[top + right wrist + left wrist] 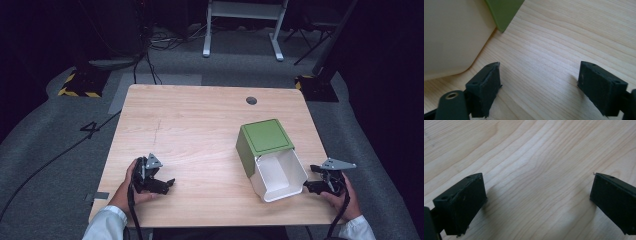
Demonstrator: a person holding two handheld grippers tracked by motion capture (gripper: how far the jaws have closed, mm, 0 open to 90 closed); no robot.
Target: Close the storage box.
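A green box (264,137) with a white inner drawer (276,174) pulled out toward the front sits right of centre on the wooden table (200,120). My right gripper (314,186) rests on the table just right of the drawer, open and holding nothing. In the right gripper view the drawer's white wall (451,37) and a green corner (502,12) lie up and left of the wide-apart jaws (539,87). My left gripper (162,184) lies near the front left of the table, open, with bare wood between its fingertips (539,202).
A dark round grommet (251,100) sits near the table's far edge. Beyond the table there are cables on grey carpet (60,150), a white desk frame (242,30) and yellow-black marked bases (80,85). The table's middle and left are bare wood.
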